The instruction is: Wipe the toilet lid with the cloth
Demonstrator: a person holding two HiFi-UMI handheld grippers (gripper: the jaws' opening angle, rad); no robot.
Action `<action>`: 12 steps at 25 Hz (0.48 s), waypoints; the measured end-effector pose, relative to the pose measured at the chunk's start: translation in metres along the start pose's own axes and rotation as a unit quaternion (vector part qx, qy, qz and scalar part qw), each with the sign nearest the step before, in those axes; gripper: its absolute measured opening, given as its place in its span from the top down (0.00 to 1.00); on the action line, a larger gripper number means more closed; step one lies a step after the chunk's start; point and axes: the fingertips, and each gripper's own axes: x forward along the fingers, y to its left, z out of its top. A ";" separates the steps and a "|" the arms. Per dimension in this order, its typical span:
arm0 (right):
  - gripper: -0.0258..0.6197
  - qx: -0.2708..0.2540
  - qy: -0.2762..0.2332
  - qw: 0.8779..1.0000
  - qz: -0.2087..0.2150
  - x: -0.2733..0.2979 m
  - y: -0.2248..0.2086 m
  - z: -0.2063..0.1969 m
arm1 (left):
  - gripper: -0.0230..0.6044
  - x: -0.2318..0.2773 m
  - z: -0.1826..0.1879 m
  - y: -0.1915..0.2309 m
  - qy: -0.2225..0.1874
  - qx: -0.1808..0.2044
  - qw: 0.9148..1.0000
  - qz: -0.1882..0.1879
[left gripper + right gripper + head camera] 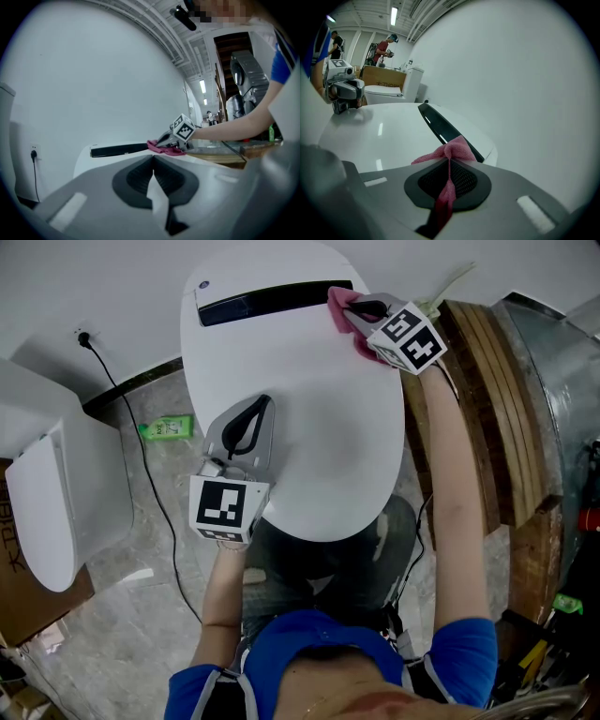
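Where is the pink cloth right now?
In the head view, the pink cloth is clamped in the right gripper at the far right of the toilet lid, beside the end of the black strip.

White wall (56, 287), grey stone floor (122, 634), wooden planks (487, 399) rightward.

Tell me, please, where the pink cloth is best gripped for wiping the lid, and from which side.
Grip the pink cloth by its bunched fold, as the right gripper does: fingers shut on that ridge, coming from the right side of the toilet lid. The loose rest lies on the lid ahead, probably good for wiping.
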 end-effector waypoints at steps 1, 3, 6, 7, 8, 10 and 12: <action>0.95 0.003 -0.002 1.000 -0.003 -0.001 -0.002 -0.001 | 0.96 0.000 0.000 0.000 -0.001 -0.001 1.000 0.000; 0.95 0.010 -0.006 1.000 -0.009 -0.003 -0.005 -0.003 | 0.96 0.000 0.000 0.000 -0.001 -0.002 1.000 0.000; 0.95 0.024 -0.012 1.000 -0.013 -0.006 -0.009 -0.008 | 0.96 0.000 0.001 0.000 -0.003 -0.003 1.000 -0.001; 0.95 0.029 -0.013 0.999 -0.014 -0.007 -0.010 -0.010 | 0.96 0.000 0.000 0.000 -0.003 -0.005 1.000 -0.002; 0.95 0.034 -0.015 0.999 -0.016 -0.008 -0.010 -0.011 | 0.96 0.000 0.000 0.000 -0.004 -0.006 1.000 -0.002; 0.95 0.046 -0.023 0.998 -0.020 -0.010 -0.011 -0.012 | 0.96 -0.001 0.000 0.001 -0.004 -0.009 1.000 -0.002; 0.95 0.052 -0.029 0.998 -0.024 -0.012 -0.010 -0.012 | 0.96 -0.001 0.001 0.000 -0.005 -0.007 1.000 -0.001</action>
